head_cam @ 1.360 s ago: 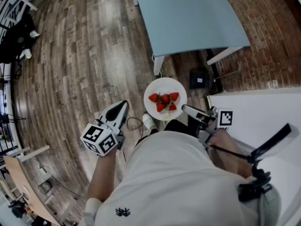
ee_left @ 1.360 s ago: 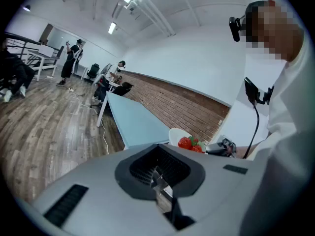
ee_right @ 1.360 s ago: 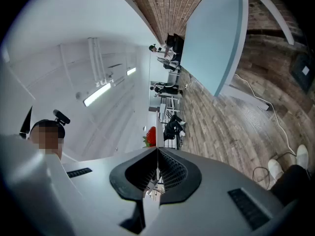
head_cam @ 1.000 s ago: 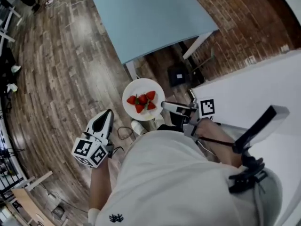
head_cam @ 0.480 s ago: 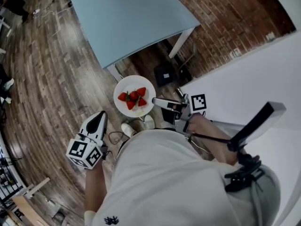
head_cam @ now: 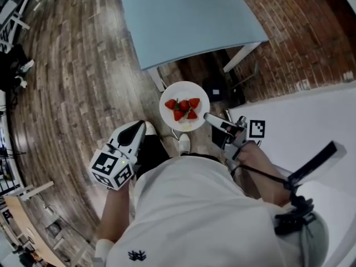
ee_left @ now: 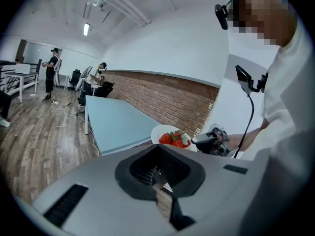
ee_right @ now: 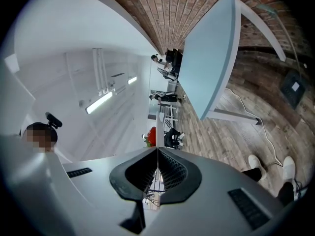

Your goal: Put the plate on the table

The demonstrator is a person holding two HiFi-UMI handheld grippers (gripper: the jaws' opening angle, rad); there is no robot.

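Carrying step. Right gripper (head_cam: 208, 117) fingers clench the rim of the plate (head_cam: 181, 92), strawberries (head_cam: 182, 108) aboard, in the air just short of the worktop (head_cam: 189, 15) corner. Left gripper (head_cam: 141, 127) fingers pressed together, empty. Next: reach over the worktop, lower level, release.

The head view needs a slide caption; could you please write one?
Right gripper holds a round white plate of red strawberries near the light-blue table.
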